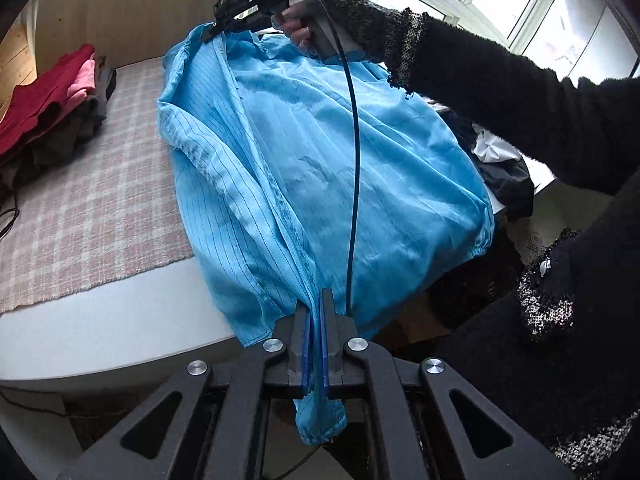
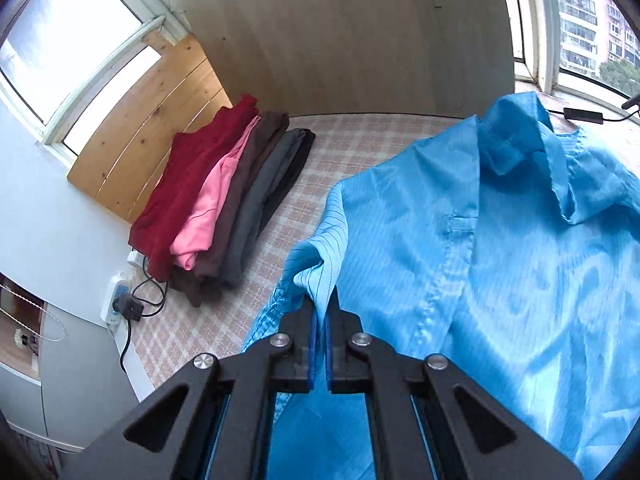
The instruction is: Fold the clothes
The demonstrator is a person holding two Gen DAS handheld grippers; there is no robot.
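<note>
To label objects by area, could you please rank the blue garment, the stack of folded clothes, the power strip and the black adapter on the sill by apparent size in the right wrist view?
1. blue garment, though it is nearest the camera
2. stack of folded clothes
3. power strip
4. black adapter

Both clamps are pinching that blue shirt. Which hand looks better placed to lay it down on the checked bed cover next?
Probably the right. The right gripper pinches the blue shirt out over the checked cover; the left gripper grips it off the bed's edge.
</note>
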